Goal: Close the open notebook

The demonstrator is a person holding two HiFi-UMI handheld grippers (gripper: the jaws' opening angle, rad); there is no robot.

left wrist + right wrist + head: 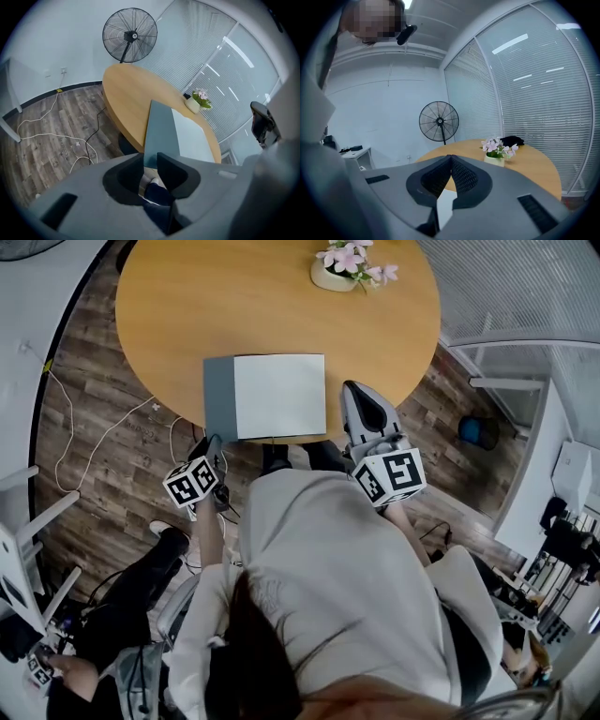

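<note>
At the near edge of the round table point(234, 306), right in front of the seated person, both tools are up close to the notebook point(279, 395).

Nearest first: the left gripper point(147, 161) is angled down at the notebook's near left corner. Its jaws stand partly apart with a clear gap, and the grey cover point(218, 397) shows in line with that gap. I can't see the pads pressing on it, so I'd call it not yet gripped. The right gripper point(450, 160) sits level off the near right corner, its tips brought together on nothing, with only a sliver of white page showing beneath them.

Now the notebook itself. It lies at the table's near rim, white page facing up and a narrow grey band down its left side. Whether that band lies flat or stands raised I can't tell from here. The fold runs straight away from the person, so the spread lies left to right between the two tools.

That's what matters here, to my eye: the cover is on the left tool's side, just beyond its tips. So the left is the nearer one to carry it over, rightwards across the page.

Further out, a pot of pink flowers point(342, 268) stands at the far rim, well clear. Beyond the table, a standing fan point(130, 35).
</note>
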